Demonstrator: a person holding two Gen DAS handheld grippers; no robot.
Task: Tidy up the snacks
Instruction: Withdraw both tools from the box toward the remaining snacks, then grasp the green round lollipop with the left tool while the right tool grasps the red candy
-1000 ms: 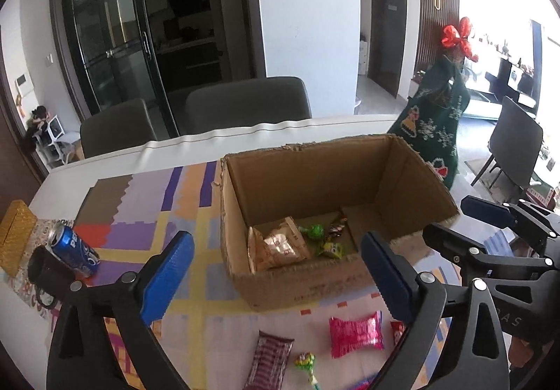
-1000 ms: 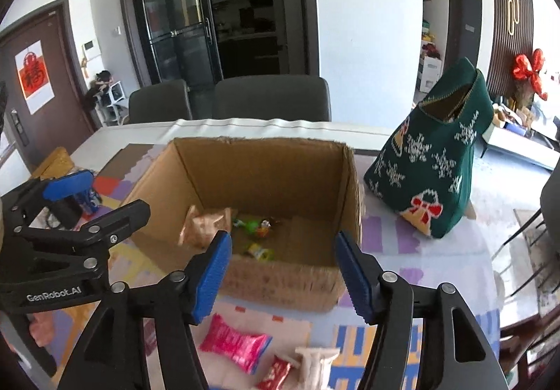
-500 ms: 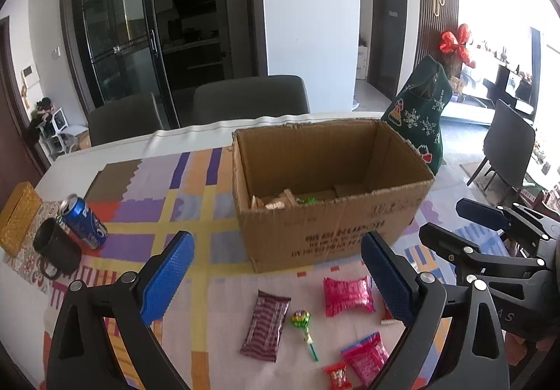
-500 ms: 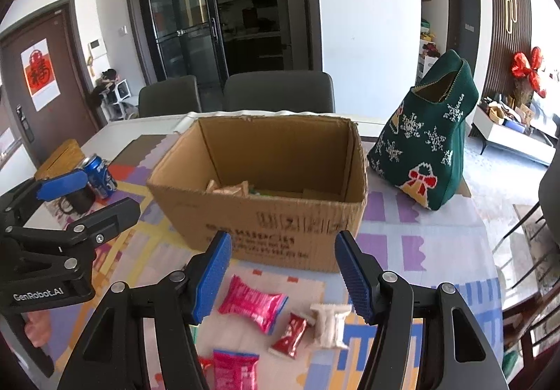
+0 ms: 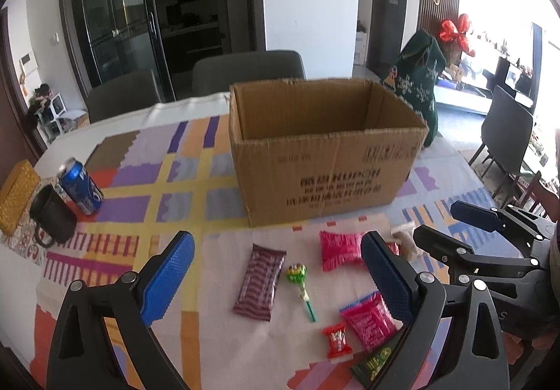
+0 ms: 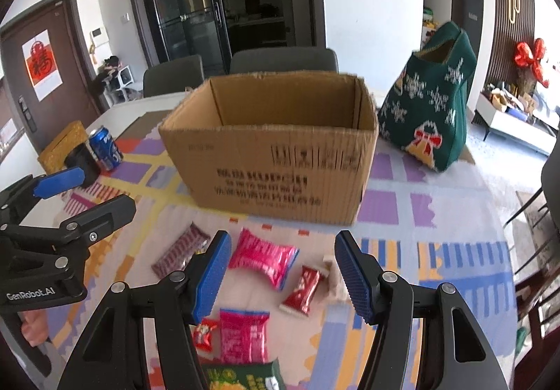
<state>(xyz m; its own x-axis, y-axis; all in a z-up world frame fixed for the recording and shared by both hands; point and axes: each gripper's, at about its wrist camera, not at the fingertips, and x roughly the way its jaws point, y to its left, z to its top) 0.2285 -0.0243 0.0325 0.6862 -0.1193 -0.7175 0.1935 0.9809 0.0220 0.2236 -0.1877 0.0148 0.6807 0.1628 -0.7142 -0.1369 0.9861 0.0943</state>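
Worktop (image 5: 147,110): a pale oval surface, wearing a patchwork cloth (image 5: 182,187) of purple, yellow, orange and blue blocks.

Cardboard box (image 5: 325,159): standing open-topped at mid-cloth, printed side facing the cameras; its contents are hidden by the near wall.

Snacks, lying loose on the cloth in front of the box: a maroon striped packet (image 5: 259,281), a green lollipop (image 5: 298,279) just beside it, a pink packet (image 5: 341,250), a second pink packet (image 5: 369,320), a small red sweet (image 5: 336,340) near that, a red bar (image 6: 302,290) and a green packet (image 6: 245,377) at the near edge.

Left edge: a blue drinks can (image 5: 81,186) leaning next to a black mug (image 5: 52,220), with a yellow woven box (image 5: 15,194) beside them.

Far right: a green knitted Christmas bag (image 6: 428,110) standing upright beside the box.

Room: grey dining chairs (image 5: 245,70) sitting behind the worktop, dark glass doors (image 5: 140,22) and a white wall beyond.

Left gripper (image 5: 276,279): hovering over the snacks, jaws spread wide, holding nothing.

Right gripper (image 6: 281,273): likewise hovering wide apart and empty.
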